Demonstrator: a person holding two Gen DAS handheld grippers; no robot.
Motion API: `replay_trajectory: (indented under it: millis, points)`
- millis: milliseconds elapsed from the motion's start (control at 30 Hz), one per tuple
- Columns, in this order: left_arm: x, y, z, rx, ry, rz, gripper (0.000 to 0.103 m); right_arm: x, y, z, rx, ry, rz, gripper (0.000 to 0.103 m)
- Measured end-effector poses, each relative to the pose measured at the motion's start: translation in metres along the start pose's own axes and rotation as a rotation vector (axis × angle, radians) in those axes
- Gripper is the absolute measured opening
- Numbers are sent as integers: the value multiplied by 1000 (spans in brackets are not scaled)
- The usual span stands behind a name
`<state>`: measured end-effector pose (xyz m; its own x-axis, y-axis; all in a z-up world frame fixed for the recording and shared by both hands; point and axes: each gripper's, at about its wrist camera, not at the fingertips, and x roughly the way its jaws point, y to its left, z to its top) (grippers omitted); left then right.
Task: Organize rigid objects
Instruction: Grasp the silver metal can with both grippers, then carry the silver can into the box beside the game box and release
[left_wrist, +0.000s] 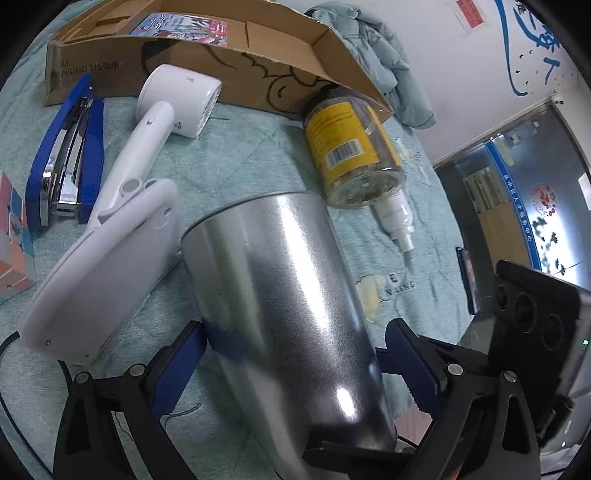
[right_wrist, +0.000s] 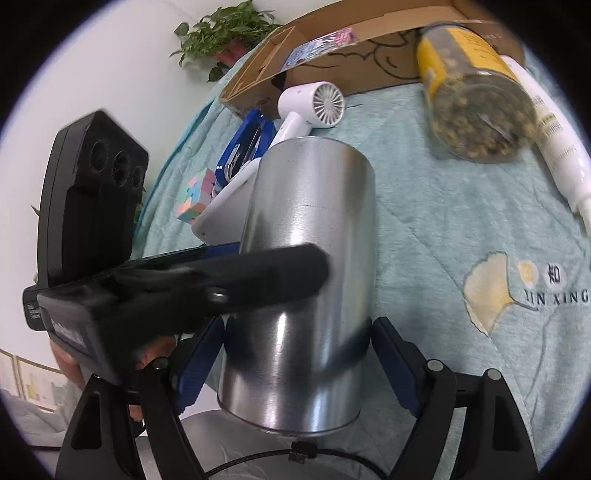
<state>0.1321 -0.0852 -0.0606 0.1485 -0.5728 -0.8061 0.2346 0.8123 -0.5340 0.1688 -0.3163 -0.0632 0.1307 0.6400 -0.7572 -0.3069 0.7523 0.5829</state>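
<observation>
A shiny metal can (left_wrist: 288, 295) lies tilted between the blue pads of both grippers over a teal blanket (right_wrist: 443, 229). My right gripper (right_wrist: 295, 354) has its pads pressed against the can's (right_wrist: 306, 229) lower sides. My left gripper (left_wrist: 295, 369) straddles the can higher up, with a gap showing at its right pad. In the right wrist view, a left finger (right_wrist: 258, 280) crosses in front of the can. Behind lie a white hair dryer (left_wrist: 177, 99), a blue stapler (left_wrist: 66, 158), a yellow-labelled jar (left_wrist: 347, 147) and a white spray bottle (left_wrist: 395, 218).
A low cardboard box (left_wrist: 184, 66) stands at the back with a printed packet inside. A pastel cube (right_wrist: 195, 199) and a flat white device (left_wrist: 103, 273) sit to the left. A phone (left_wrist: 469, 277) lies at the blanket's right edge; a teal jacket (left_wrist: 384, 62) is behind.
</observation>
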Motion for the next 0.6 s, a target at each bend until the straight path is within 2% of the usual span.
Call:
replay_trajectory:
  millis: [67,233,333,500,600]
  points:
    - [2,1,-1,5,4,24,92,6,6,4,-11,6,-15,84]
    - [1,9,0,-13,-6,11,90,13,17,3,-38,0,-54,85]
    - [-6,2,1,14,-39,23,88,12,18,4,-47,-32,-71,85]
    - [-37,-26,12,127,-132,64,86,-10,32,14,-95,-151,-118,85]
    - [-66,-54,37,228,-220,83,85,-32,42,34,-146,-244,-143,85]
